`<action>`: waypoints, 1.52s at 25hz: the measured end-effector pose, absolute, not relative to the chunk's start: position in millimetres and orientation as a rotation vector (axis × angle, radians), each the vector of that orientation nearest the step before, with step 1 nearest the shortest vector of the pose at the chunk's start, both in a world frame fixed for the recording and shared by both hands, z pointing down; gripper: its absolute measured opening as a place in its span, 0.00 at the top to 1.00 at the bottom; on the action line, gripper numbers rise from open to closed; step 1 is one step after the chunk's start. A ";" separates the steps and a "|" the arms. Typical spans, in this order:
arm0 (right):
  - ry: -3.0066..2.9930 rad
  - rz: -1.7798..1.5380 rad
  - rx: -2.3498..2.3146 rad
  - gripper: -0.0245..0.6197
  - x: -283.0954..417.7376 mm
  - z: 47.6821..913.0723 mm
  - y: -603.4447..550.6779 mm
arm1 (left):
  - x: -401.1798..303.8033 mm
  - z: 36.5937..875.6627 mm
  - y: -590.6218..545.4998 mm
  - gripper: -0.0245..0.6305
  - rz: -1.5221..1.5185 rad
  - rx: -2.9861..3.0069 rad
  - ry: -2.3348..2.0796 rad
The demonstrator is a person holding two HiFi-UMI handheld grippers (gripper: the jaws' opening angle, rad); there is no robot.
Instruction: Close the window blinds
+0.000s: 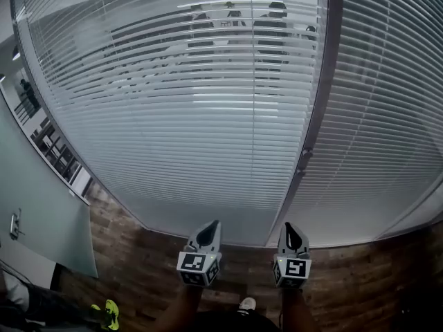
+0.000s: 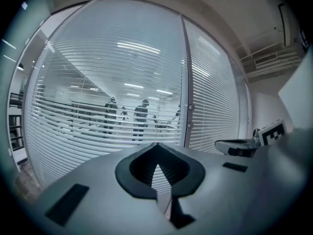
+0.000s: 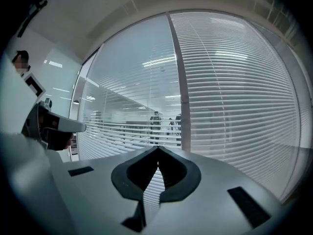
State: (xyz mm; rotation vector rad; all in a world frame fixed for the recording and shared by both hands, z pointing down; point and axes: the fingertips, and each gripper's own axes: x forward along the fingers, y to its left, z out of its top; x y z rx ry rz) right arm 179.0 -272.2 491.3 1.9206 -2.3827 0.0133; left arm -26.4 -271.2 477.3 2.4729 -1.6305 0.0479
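Two white slatted blinds hang behind glass. The left blind [image 1: 173, 116] [image 2: 98, 106] has its slats tilted open, and people show through it. The right blind [image 1: 387, 116] [image 3: 239, 92] looks more closed. A grey mullion [image 1: 315, 116] [image 2: 186, 82] [image 3: 178, 82] divides them and carries small fittings [image 1: 302, 159]. My left gripper [image 1: 213, 224] [image 2: 157, 146] and right gripper [image 1: 288, 227] [image 3: 158, 148] are held side by side low before the glass, pointing at it. Both are shut on nothing and touch neither blind.
People [image 1: 270, 19] stand beyond the glass. A glass door with a handle [image 1: 14, 223] is at the left. Wood-pattern floor [image 1: 138, 268] runs below the window. A white shoe [image 1: 247, 303] and a yellow-green shoe [image 1: 111, 315] show at the bottom.
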 end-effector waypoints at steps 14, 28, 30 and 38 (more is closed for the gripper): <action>-2.373 -0.011 1.938 0.96 178.3 501.8 -309.4 | -33.1 490.3 -306.3 0.96 0.097 2.502 -1.672; -2.200 -0.185 2.087 0.96 218.4 478.8 -362.7 | -37.6 499.7 -344.4 0.96 0.043 2.541 -1.505; -2.188 -0.182 2.124 0.96 226.6 470.8 -369.8 | -39.3 495.9 -346.6 0.96 0.035 2.544 -1.511; -2.193 -0.191 2.206 0.96 232.6 445.7 -386.8 | -44.3 495.2 -365.5 0.96 0.040 2.581 -1.511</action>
